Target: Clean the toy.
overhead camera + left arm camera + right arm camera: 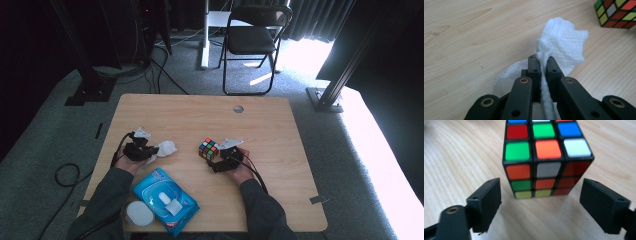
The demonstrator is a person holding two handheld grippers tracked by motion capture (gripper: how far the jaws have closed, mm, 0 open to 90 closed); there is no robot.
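Left jaws: pressed together on a pinch of the white wipe [564, 42], which bunches up past the tips of the left gripper [543, 60] and drapes onto the wood.
Right jaws: spread wide on the right gripper [540, 195], one on each side of the puzzle cube [544, 157] and just short of it, touching nothing.
Cube: stands on the table a little right of centre, just ahead of the right gripper [220, 161] in the high view; the wipe [166, 148] lies well to its left by the left gripper [150, 152].
Step in hand: likely the approach to grasp the cube so that the wipe can be brought to it; the cube is not yet held.
Next move: the right jaws need to slide forward around the cube and close squarely on two opposite faces, or it may twist out.
Near edge: a blue wipe packet [165, 194] and a pale round lid or container [138, 213] beside the person's left sleeve.
Surface: light wooden table [280, 130] with a small round hole [238, 108] near its far edge.
Room: grey carpet, a black folding chair [252, 40] beyond the table, dark curtains, cables on the floor, bright daylight at right.
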